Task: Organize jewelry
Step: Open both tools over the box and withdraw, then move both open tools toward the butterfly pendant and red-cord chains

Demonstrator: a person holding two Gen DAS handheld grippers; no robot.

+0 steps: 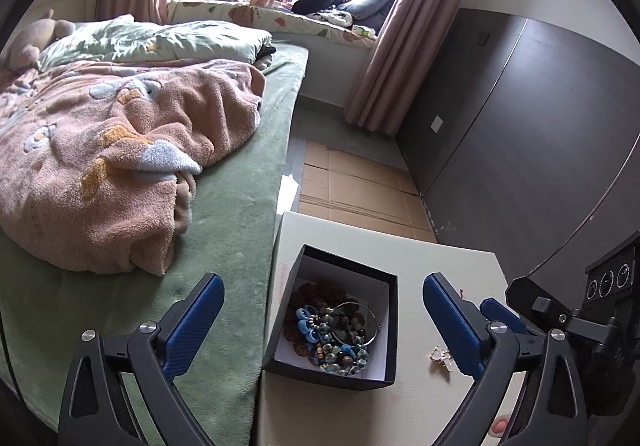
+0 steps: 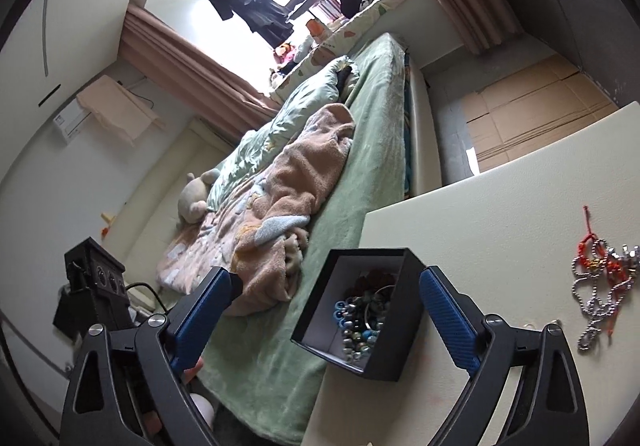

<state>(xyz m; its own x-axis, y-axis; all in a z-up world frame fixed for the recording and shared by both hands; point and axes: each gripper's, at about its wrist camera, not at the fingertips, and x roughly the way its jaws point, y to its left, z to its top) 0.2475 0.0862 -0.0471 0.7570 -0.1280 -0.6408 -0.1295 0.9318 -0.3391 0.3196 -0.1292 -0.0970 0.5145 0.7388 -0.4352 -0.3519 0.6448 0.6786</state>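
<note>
Jewelry [image 1: 334, 330]: heaped in black box [image 1: 390, 320], between left tongs [image 1: 322, 302], spread.
Right tongs [image 2: 326, 300]: spread, empty; silver chain [image 2: 592, 302] rightward.

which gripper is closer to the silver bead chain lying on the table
Right. The silver bead chain lies just right of the open right gripper. The left gripper, also open, sits on the far side of the black box.

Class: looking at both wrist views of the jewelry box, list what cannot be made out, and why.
- Black box contents: left wrist view, beads tangled, separate pieces indistinguishable.
- Box floor: right wrist view, near wall hides it.
- Small metal piece: left wrist view, too small.
- Silver bead chain: right wrist view, tangled with red cord.
</note>
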